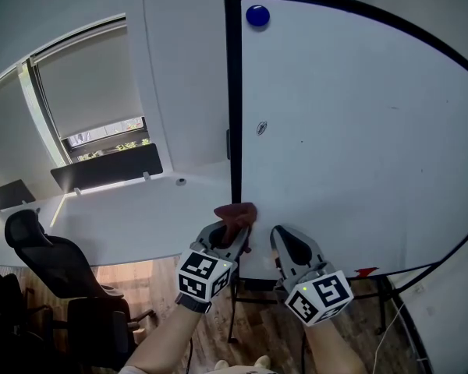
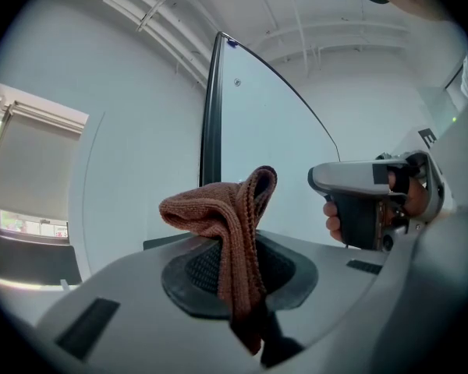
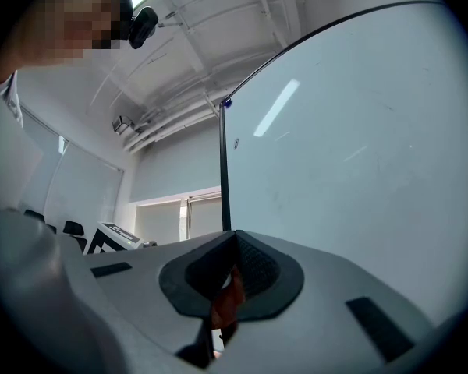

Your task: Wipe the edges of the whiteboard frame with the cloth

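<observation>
Left gripper view gives you the nearest thing first. Your left claw (image 2: 242, 280) is pinching the cloth (image 2: 228, 209), a rust-brown knit, by its lower end. A folded wad stands free above the pads toward 12 o'clock. That loose wad looks like the reason for the hold: it gives you a soft face to press on an edge while the pads keep clear of it.

The right gripper view shows your right claw (image 3: 232, 269) pressed together with nothing gripped. A reddish sliver sits low in the gap and I cannot tell what it is. The left gripper view catches this same tool from the side at 3 o'clock, just beside the cloth. I judge it is only waiting there, out of the wiping path.

The head view adds what neither gripper view shows, which is where the wad meets the work. It sits low on the left upright of the black frame (image 1: 235, 115), seemingly touching it. From there the upright runs to 12 o'clock, up to the corner where a blue magnet (image 1: 257, 15) sits on the whiteboard (image 1: 351, 131). By that placement, most of the edge looks unwiped.

Farther off are an office chair (image 1: 51, 259) at 8 o'clock and a blinded window (image 1: 93, 100) at 10 o'clock.
</observation>
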Demonstrator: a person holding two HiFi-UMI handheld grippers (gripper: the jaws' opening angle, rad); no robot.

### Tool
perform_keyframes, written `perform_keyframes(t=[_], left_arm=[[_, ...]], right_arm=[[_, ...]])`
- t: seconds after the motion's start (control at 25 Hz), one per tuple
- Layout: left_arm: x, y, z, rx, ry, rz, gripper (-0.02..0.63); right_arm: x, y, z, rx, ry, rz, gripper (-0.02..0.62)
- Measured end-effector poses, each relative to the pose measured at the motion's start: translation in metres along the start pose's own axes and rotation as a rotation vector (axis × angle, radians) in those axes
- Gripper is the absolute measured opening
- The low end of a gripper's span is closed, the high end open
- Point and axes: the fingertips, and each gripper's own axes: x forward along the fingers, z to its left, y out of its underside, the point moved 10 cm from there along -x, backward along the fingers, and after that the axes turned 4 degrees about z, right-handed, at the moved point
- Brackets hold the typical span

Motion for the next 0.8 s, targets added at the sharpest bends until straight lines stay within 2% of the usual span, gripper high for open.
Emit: perform_keyframes(t=[0.8], left_arm=[[-0.023, -0.065, -0.019, 0.025, -0.007, -0.142, 0.066]], right_arm=[[-0.007, -0.029, -0.001, -0.05, -0.008, 0.003, 0.003]])
